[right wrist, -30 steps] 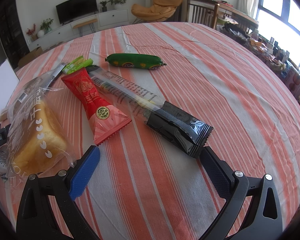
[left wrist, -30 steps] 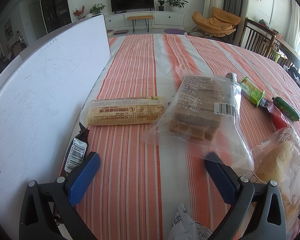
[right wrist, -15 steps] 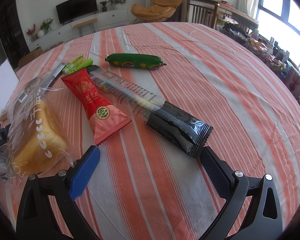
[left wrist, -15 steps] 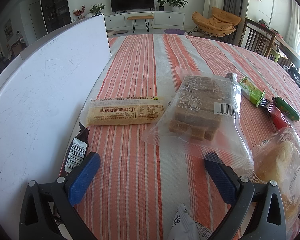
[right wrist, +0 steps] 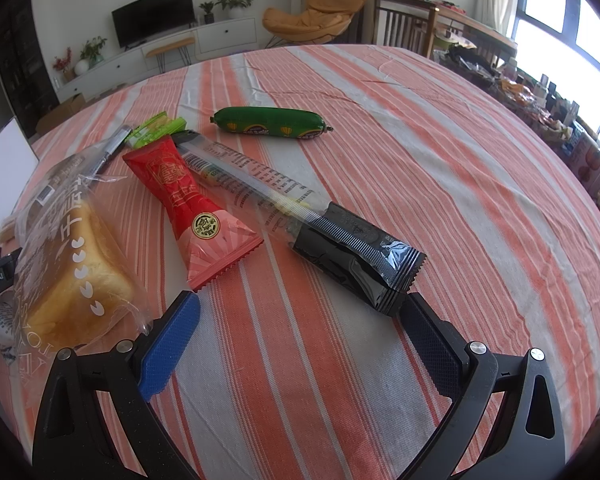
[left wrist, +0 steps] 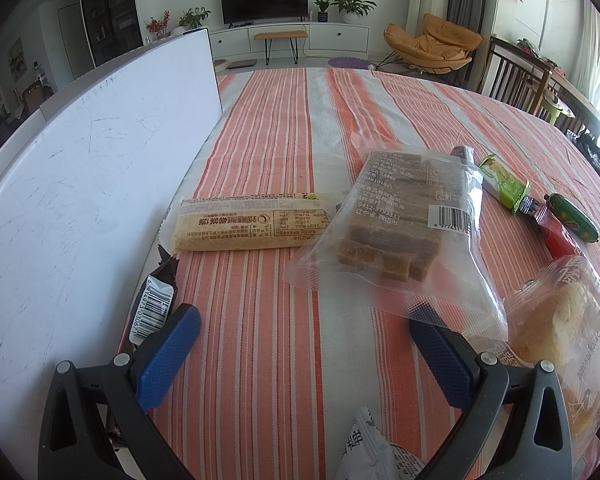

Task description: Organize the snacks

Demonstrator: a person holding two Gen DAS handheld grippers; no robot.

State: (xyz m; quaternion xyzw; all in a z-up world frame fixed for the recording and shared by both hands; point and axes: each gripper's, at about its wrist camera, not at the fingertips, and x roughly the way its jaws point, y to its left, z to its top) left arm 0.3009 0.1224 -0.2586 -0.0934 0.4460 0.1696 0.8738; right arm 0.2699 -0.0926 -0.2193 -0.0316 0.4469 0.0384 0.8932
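Snacks lie spread over the striped desk [left wrist: 268, 128], each kind single. In the left wrist view, from left to right: one white board [left wrist: 80, 200] filling the left of the frame, one dark wrapper with a barcode [left wrist: 156, 304] at its edge, one long yellow cracker pack [left wrist: 248, 222] at centre, one clear bag of brown cake pieces [left wrist: 404, 232] right of centre, one light-green bar [left wrist: 504, 184], one green sausage [left wrist: 572, 222] at the right edge, and one bagged bread loaf [left wrist: 568, 328] at lower right. One white printed packet [left wrist: 376, 452] sits at the bottom edge.

The left gripper [left wrist: 300, 344] has its jaws spread wide and released, grasping nothing; the right fingertip [left wrist: 424, 320] lies under the clear bag's corner.

In the right wrist view, left to right: the bread loaf [right wrist: 72, 264], one red packet [right wrist: 192, 208], one long clear-and-black packet [right wrist: 300, 216], the green sausage [right wrist: 268, 122] above. The right gripper [right wrist: 300, 312] is equally wide and empty; the black packet's end sits just by its right fingertip [right wrist: 416, 312].
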